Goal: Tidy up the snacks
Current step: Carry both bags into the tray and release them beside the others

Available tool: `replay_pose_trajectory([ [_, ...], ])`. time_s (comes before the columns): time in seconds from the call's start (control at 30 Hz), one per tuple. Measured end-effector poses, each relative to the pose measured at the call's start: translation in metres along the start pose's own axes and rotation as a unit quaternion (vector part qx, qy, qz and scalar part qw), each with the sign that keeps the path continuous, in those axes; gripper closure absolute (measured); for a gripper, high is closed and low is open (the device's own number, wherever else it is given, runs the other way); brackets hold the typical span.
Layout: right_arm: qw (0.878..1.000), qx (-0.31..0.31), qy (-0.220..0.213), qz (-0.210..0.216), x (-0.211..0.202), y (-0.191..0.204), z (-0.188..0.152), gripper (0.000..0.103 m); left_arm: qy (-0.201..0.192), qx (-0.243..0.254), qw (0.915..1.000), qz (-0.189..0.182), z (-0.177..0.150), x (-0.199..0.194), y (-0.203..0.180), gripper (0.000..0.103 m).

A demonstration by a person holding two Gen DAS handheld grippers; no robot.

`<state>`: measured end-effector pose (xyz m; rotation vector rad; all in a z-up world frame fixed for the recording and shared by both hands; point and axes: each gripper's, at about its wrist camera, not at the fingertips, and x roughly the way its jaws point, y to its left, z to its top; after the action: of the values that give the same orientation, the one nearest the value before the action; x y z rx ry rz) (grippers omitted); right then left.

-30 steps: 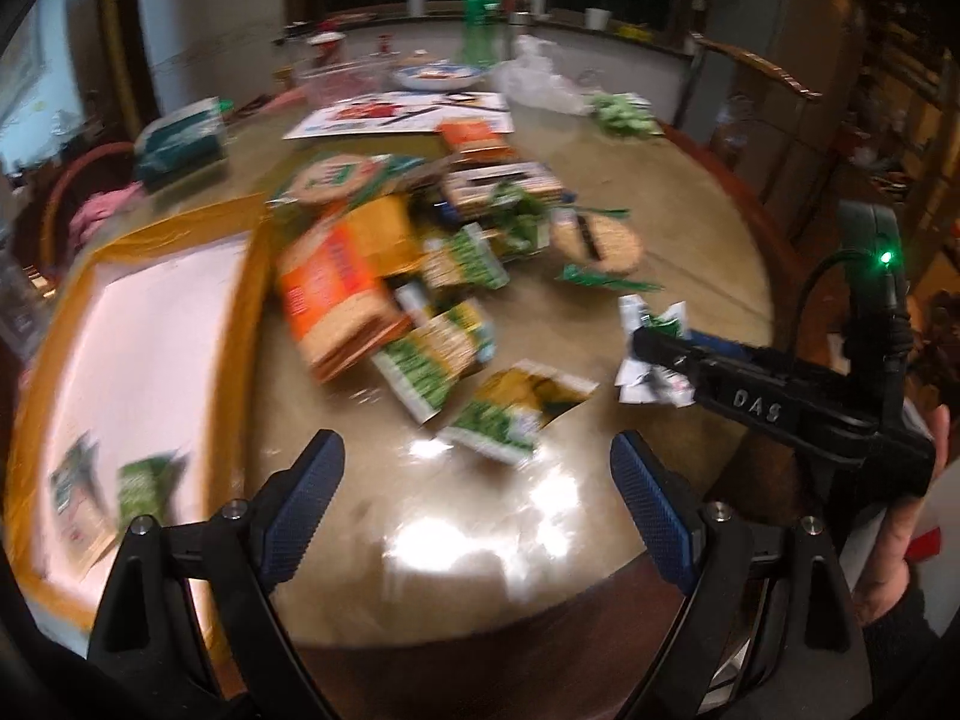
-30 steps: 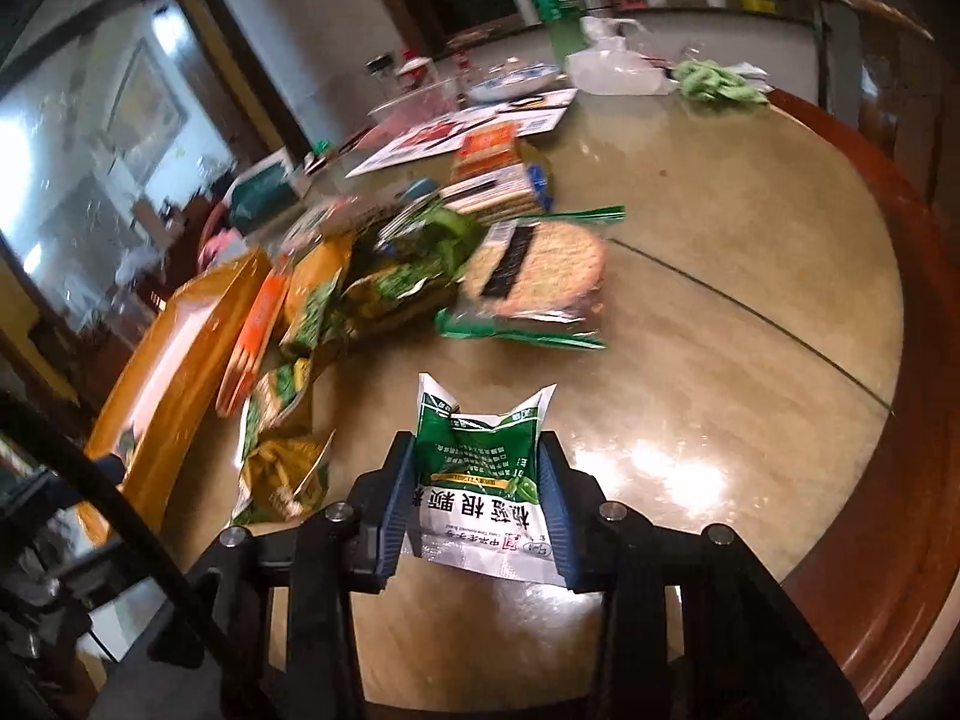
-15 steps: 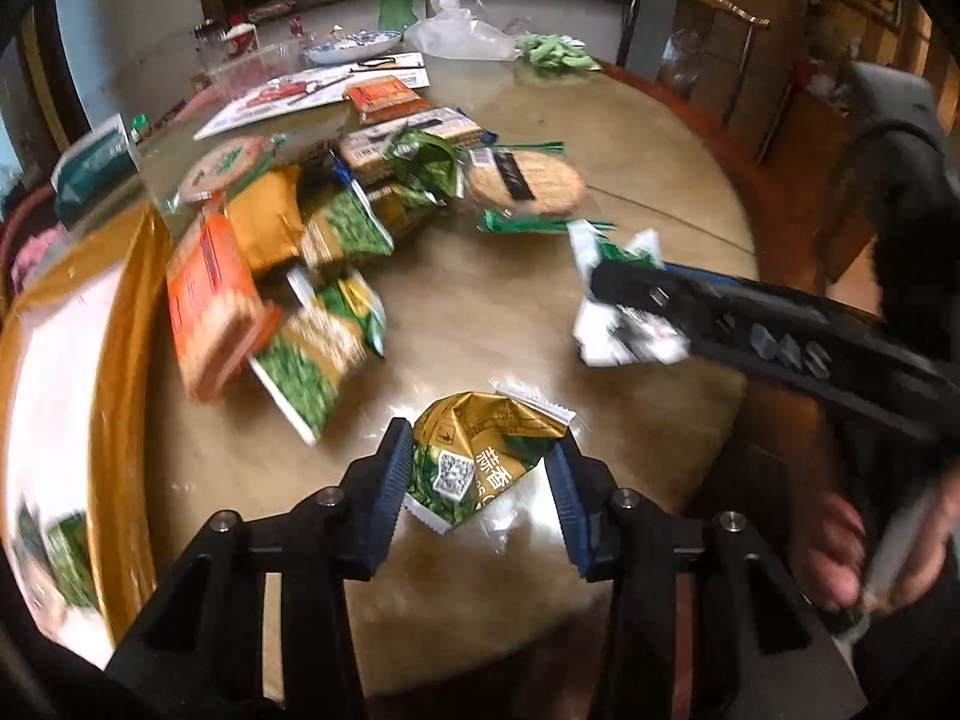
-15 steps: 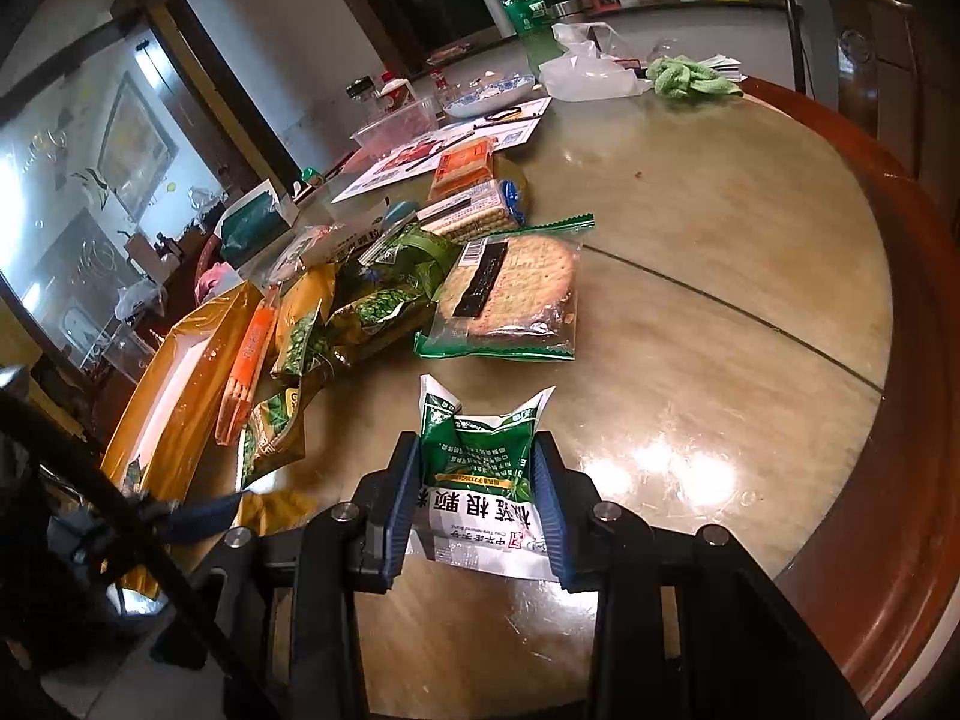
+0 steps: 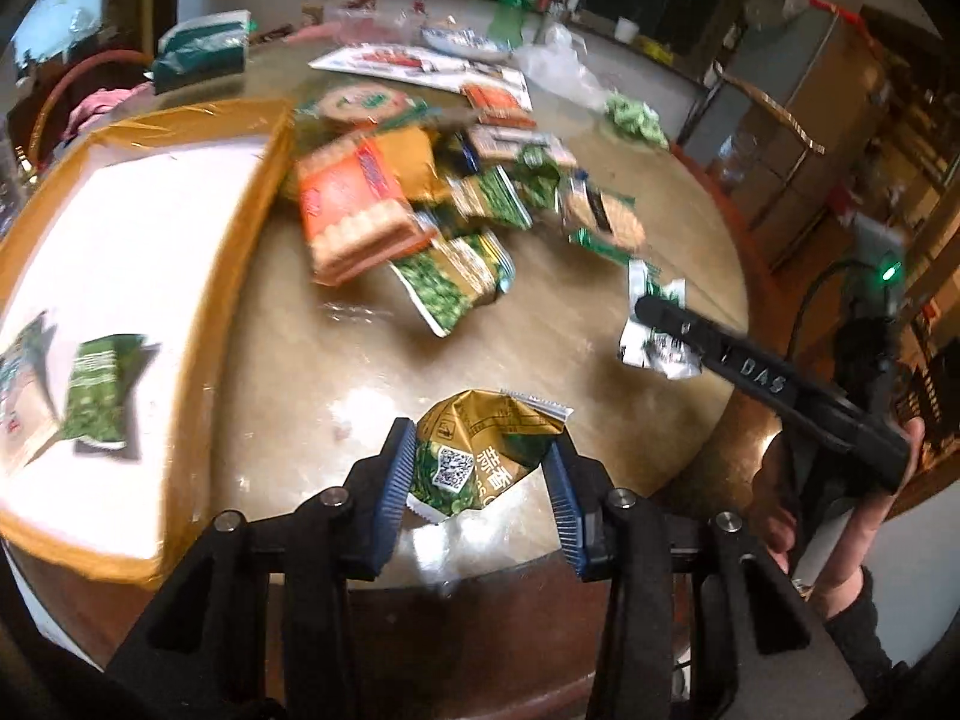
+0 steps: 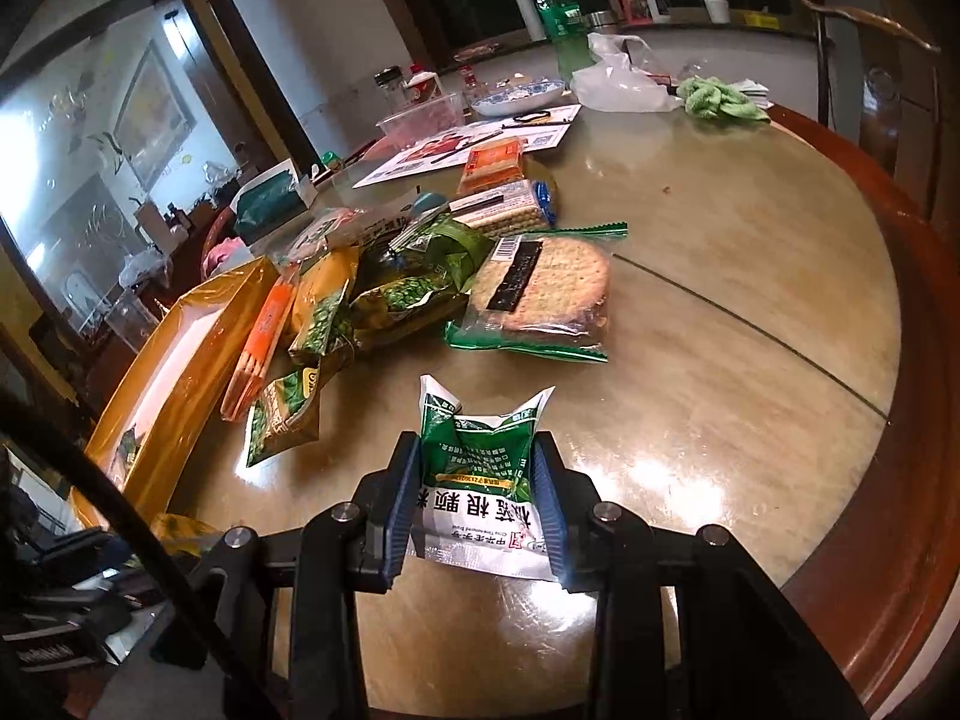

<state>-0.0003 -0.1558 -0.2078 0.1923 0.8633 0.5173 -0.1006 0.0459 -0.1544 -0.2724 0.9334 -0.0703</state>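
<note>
My left gripper (image 5: pixel 480 474) is shut on a gold and green snack packet (image 5: pixel 480 456) and holds it above the table's near edge. My right gripper (image 6: pixel 474 492) is shut on a green and white snack packet (image 6: pixel 480 480), also seen in the left wrist view (image 5: pixel 651 330) to the right. A pile of snacks (image 5: pixel 420 204) lies mid-table, with an orange cracker pack (image 5: pixel 354 210) and a round cracker pack (image 6: pixel 540 294). The yellow tray (image 5: pixel 258 192) at left holds two small packets (image 5: pixel 96 384).
The round table's wooden rim (image 6: pixel 888 480) runs on the right. At the far side are papers (image 6: pixel 474 144), a green bottle (image 6: pixel 561 18), a plastic bag (image 6: pixel 618 78), a green cloth (image 6: pixel 720 96) and a chair (image 6: pixel 870 54).
My left gripper closed on the gold and green packet, lifted it and swung left toward the tray. The right gripper keeps its packet and has hardly moved.
</note>
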Motion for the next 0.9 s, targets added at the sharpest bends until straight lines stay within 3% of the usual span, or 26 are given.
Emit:
replay_pose_trajectory([
  [0.07, 0.999, 0.028, 0.012, 0.036, -0.002, 0.001, 0.000, 0.067, -0.016, -0.013, 0.9998, 0.002, 0.000, -0.017, 0.010, 0.059],
  [0.13, 0.993, 0.050, 0.026, 0.105, -0.005, 0.010, -0.001, 0.067, -0.037, -0.028, 0.9988, 0.015, 0.001, -0.035, 0.024, 0.059],
  [0.17, 0.991, 0.047, 0.026, 0.122, -0.009, 0.021, 0.000, 0.067, -0.064, -0.042, 0.9968, 0.022, 0.002, -0.052, 0.035, 0.059],
  [0.3, 0.989, -0.021, 0.020, 0.148, -0.019, 0.084, 0.008, 0.067, -0.124, -0.077, 0.9872, 0.066, 0.009, -0.091, 0.067, 0.059],
  [0.43, 0.977, -0.055, 0.040, 0.202, -0.003, 0.139, 0.013, 0.067, -0.132, -0.106, 0.9809, 0.097, 0.017, -0.099, 0.104, 0.059],
  [0.63, 0.969, -0.099, 0.072, 0.213, 0.042, 0.198, 0.007, 0.067, -0.119, -0.150, 0.9766, 0.098, 0.016, -0.090, 0.142, 0.059],
  [0.9, 0.971, -0.137, 0.064, 0.184, 0.070, 0.239, 0.018, 0.066, -0.098, -0.178, 0.9746, 0.095, 0.039, -0.067, 0.182, 0.058],
])
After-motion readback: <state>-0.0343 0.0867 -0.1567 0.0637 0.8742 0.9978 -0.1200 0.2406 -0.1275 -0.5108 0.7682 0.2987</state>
